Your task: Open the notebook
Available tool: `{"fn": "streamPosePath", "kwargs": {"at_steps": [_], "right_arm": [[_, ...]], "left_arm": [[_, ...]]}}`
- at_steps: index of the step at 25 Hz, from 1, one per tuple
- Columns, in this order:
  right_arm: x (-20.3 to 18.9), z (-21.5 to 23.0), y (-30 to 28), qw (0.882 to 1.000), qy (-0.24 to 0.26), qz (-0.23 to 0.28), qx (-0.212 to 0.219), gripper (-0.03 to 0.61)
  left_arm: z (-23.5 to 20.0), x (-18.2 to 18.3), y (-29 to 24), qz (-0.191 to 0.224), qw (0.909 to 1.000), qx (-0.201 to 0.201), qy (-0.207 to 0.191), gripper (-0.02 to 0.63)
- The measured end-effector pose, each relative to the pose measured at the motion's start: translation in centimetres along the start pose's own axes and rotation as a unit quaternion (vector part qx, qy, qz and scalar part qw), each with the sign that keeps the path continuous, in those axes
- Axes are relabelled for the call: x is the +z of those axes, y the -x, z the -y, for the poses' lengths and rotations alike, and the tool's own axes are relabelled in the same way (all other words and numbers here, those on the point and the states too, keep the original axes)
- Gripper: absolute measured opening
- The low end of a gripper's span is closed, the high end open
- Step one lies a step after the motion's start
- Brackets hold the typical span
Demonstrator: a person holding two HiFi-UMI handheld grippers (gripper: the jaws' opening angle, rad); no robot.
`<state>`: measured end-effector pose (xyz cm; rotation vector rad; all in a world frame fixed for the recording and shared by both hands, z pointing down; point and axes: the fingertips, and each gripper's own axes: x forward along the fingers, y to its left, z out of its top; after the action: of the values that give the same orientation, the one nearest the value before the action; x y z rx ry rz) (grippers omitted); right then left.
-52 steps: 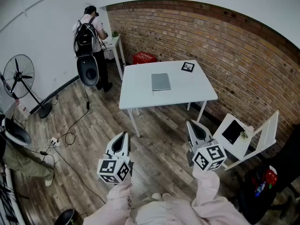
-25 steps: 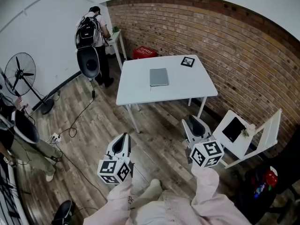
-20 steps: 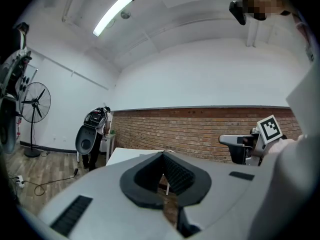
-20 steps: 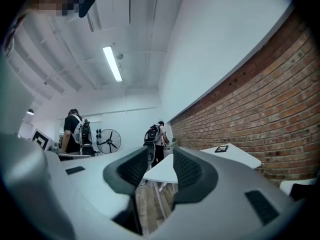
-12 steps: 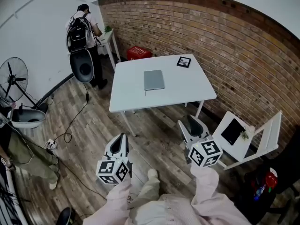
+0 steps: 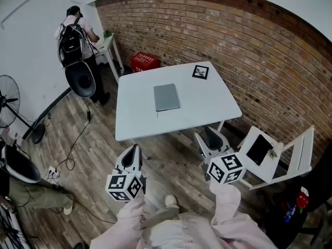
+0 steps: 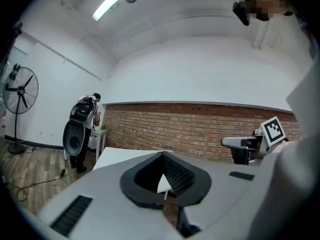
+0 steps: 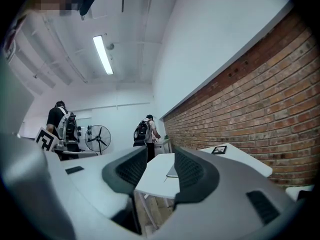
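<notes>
The grey notebook [image 6: 166, 97] lies closed on the white table [image 6: 207, 105], with a black-and-white marker card [image 6: 200, 71] near the far right corner. Both grippers hang level over the wooden floor, short of the table's near edge. My left gripper [image 6: 135, 150] looks shut, its tips meeting in a point [image 7: 162, 156]. My right gripper [image 6: 209, 138] is opening, its jaws wide apart with nothing between them. In the right gripper view [image 8: 160, 170] the table [image 8: 152, 180] and notebook [image 8: 171, 173] show through the gap.
A brick wall runs behind the table. A person with a backpack [image 6: 72, 35] stands at a small side table at the back left, beside a red crate [image 6: 144, 61]. A white folding chair [image 6: 270, 157] stands right of my right gripper. A fan [image 6: 8, 105] and cables lie left.
Both grippers have moved forward toward the table, which now sits nearer and larger in the head view. The right jaws have spread wider.
</notes>
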<state>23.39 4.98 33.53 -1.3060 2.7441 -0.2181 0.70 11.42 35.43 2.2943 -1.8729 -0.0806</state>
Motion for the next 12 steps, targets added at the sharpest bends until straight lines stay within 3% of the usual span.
{"fn": "streamPosePath", "kwargs": {"at_steps": [12], "right_arm": [[-1.3,1.8,-8.3,0.999,-0.013,-0.004,-0.029,0.153]], "left_arm": [[-5.5,-0.7,-7.6,-0.02,0.9993,-0.029,0.012,-0.008]]}}
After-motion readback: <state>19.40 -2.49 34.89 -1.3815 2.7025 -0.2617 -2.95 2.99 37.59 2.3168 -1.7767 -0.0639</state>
